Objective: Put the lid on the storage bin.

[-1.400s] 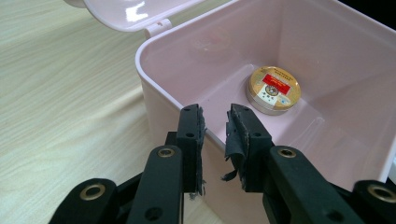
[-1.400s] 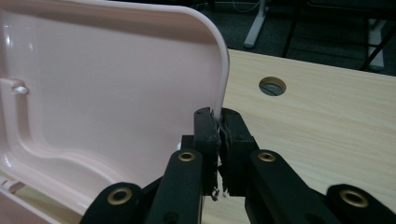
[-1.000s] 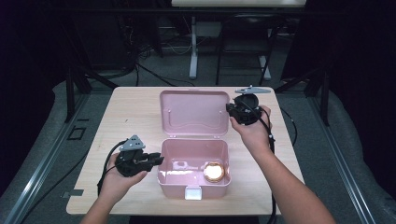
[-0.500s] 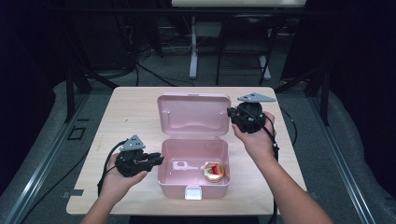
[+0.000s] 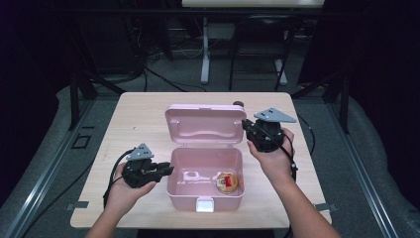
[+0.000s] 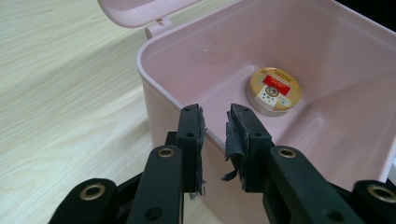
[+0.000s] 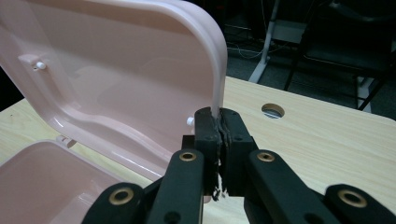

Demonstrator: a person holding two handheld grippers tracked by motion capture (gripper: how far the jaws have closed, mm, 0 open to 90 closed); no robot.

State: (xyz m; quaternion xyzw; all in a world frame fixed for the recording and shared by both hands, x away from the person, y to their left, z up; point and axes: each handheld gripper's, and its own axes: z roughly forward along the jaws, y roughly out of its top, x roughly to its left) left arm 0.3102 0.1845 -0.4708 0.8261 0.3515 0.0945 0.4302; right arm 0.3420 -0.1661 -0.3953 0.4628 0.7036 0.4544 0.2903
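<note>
High view: a pink box [image 5: 204,183] stands open near the front edge of the wooden worktop [image 5: 138,119], its hinged lid [image 5: 205,124] raised behind the body; a small round tin [image 5: 228,182] with a gold and red top lies inside, on the floor of the box toward its right side. Right gripper view: the right hand-held gripper [image 7: 219,122] has its jaws pressed together on the lid's rim [image 7: 218,70], at the lid's right edge, so the lid is pinched and held tilted, neither laid back nor lowered; a round hole [image 7: 273,110] in the worktop lies beyond. Left gripper view: the left hand-held gripper [image 6: 215,122] hangs at the left wall of the box [image 6: 159,93], jaws slightly apart and holding nothing, the wall's rim just ahead of them; whether they touch it cannot be told. Judged step: closing the lid over the tin; the next move calls for swinging the pinched rim forward and down along the hinge arc, while the left hand-held gripper steadies the body and keeps clear of the rim before the lid meets the front latch [image 5: 204,204].
</note>
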